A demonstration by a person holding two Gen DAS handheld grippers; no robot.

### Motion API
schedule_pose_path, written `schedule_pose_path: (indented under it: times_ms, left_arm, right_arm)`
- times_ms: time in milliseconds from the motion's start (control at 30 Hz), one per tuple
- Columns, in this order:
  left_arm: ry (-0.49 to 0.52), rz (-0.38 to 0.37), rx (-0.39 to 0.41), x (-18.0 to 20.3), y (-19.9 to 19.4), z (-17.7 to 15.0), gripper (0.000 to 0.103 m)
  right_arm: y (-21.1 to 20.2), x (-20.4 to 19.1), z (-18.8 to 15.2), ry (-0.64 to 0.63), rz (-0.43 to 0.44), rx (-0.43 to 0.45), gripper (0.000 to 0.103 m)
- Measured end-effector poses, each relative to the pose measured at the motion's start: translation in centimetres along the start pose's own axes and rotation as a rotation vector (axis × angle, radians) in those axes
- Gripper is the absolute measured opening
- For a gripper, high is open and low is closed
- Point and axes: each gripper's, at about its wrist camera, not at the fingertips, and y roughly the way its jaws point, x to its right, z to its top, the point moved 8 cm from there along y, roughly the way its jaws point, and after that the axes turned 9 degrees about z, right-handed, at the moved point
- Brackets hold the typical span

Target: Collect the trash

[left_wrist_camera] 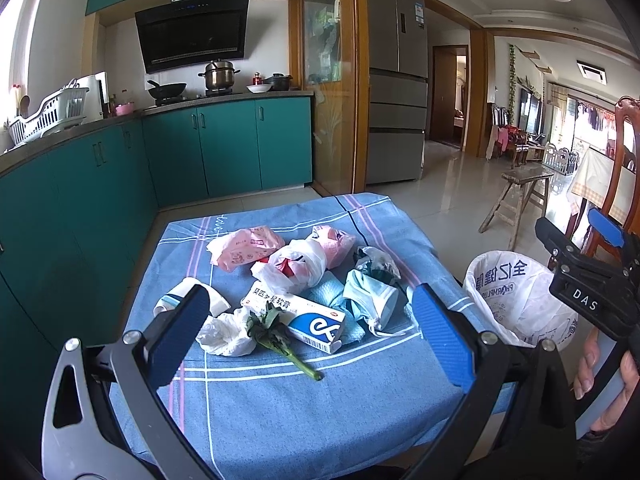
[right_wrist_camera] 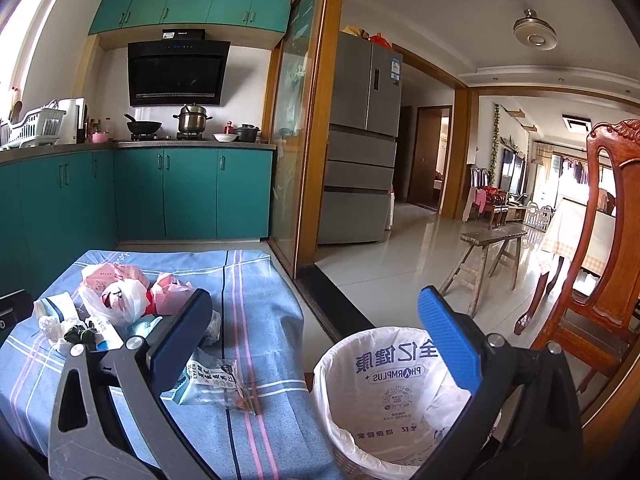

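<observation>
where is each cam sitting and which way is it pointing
Left wrist: rides the left tongs, open, looking forward and down over the blue tablecloth at the trash pile, medicine box centred; the right tongs and a hand show at right.
Right wrist: rides the right tongs, open, above the table's right edge, facing the lined trash bin; only its own blue fingers show.
Shared: bin, tablecloth, trash pile, teal kitchen cabinets, fridge.

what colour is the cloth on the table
Blue with white and pink stripes, the cloth shows best in the left wrist view.
</observation>
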Motion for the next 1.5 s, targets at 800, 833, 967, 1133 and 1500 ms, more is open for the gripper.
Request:
schedule_pose_path:
  times_ms: [800, 833, 967, 1133, 1500]
  left_arm:
    - [-0.026, 0.013, 0.018, -0.6, -0.6, 0.2, 0.100]
    - [-0.026, 0.015, 0.017, -0.6, -0.6, 0.2, 0.100]
    - [-0.021, 0.021, 0.017, -0.5, -0.6, 0.2, 0.100]
    - [-0.021, 0.026, 0.010, -0.5, -0.4, 0.1, 0.100]
    - [-0.024, 0.037, -0.031, -0.8, 1.2, -0.7, 0.100]
  right_arm:
    - [-0.3, -0.3, -0.1, -0.011, 0.002, 0.004, 0.101]
    - [-0.3, -0.3, -0.1, -0.013, 0.001, 0.005, 0.101]
    - [-0.3, -0.3, -0.2, -0.005, 0.002, 0.003, 0.101]
    - [-0.3, -0.2, -0.3, -0.004, 0.001, 0.001, 0.101]
    - [0.8, -0.1, -0.9, -0.002, 0.009, -0.025, 0.101]
